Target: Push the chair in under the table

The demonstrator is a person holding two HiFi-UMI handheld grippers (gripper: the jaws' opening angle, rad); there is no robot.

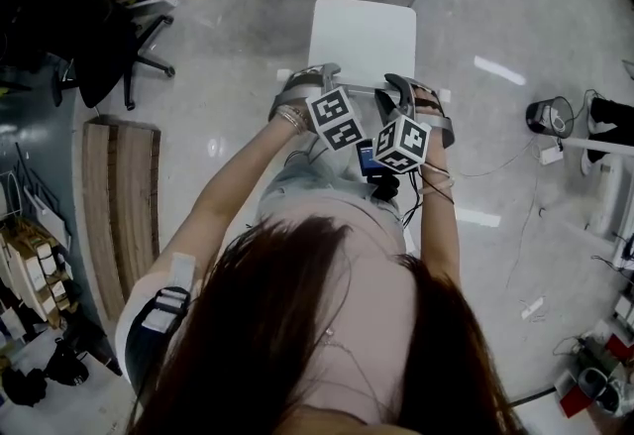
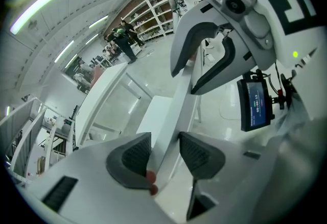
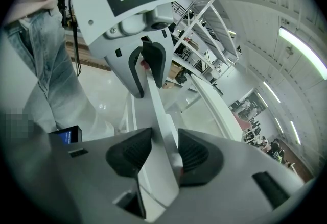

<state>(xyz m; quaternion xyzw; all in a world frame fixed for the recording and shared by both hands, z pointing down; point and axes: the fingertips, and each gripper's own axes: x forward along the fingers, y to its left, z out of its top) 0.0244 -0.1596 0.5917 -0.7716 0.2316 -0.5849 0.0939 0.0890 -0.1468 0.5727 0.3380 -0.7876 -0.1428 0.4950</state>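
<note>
Glossy grey floor [image 1: 218, 76], left tool [image 1: 315, 74] and right tool [image 1: 416, 86] each pinching backrest [image 2: 176, 110] of white chair [image 1: 363, 32], white desk [image 2: 107, 93] ahead.

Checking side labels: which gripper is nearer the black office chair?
Left. The left gripper grips the white chair by the backrest end toward the office chair; the right gripper grips the far end.

Bright, even indoor light. Head view: glossy floor [image 1: 218, 47], white glare streaks right of centre and left of centre, soft short shadows, edges bowed, hair [image 1: 297, 344] at bottom soft. Both gripper views: heavy fisheye, black vignetted corners. Strip lights [image 2: 41, 6] blown out upper left; strip light [image 3: 302, 50] blown out at right edge. Foreground slightly soft.
</note>
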